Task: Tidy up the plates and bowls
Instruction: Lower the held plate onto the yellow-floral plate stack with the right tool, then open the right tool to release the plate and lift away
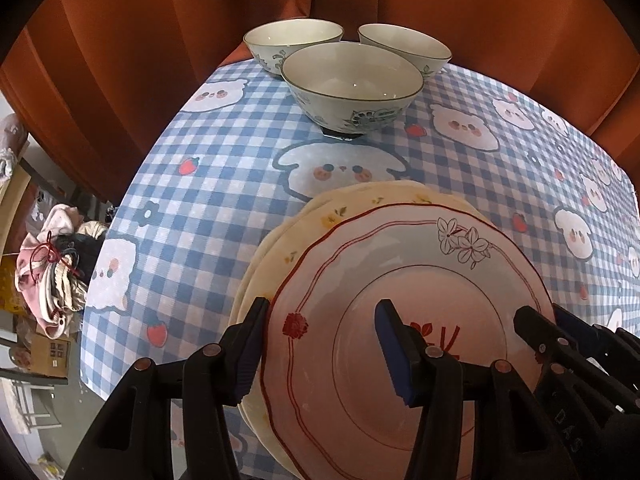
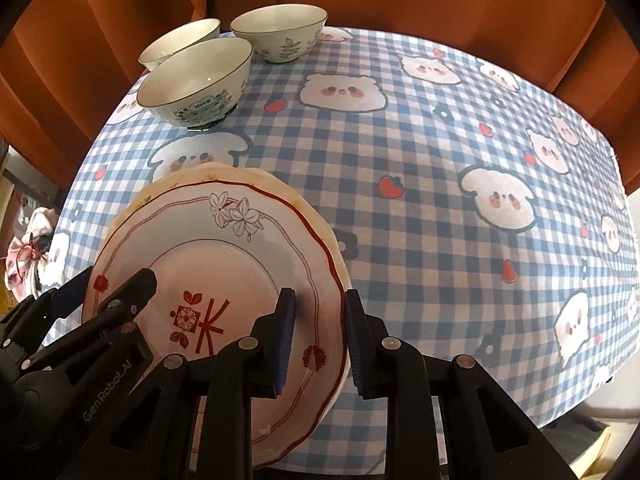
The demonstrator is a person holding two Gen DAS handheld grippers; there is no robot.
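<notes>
Glazed porcelain in pale pink, the red-trimmed plate [image 1: 400, 292] lies on top of a cream plate [image 1: 292, 236] with small flower sprigs, the two stacked near the front edge of the table. Its blue-and-white checked tablecloth [image 1: 224, 128] carries printed bears and strawberries.

Starting at the left, the left gripper [image 1: 324, 348] straddles the stack's left rim, one blue pad just outside the edge and the other over the pink plate's well. Its jaws stand apart, and I cannot tell whether either pad presses on the porcelain.

At the stack's right rim, the right gripper [image 2: 320, 340] has its jaws drawn close about the edge of both plates, one pad on the pink plate's upper face and the other outside the rim. A sliver of gap shows beside the outer pad, so whether it truly clamps the plates I cannot tell.

Farther back, three green-patterned bowls [image 2: 196, 80] sit in a tight cluster, unstacked, with orange curtains [image 2: 440, 0] behind.

The risk I see is glazed plates sliding on each other. If only one side bites, a lift would likely tilt the stack and let the pink plate skate off the cream one. The stack also sits close to the table's edge, so a slip toward the person could send it to the floor.
</notes>
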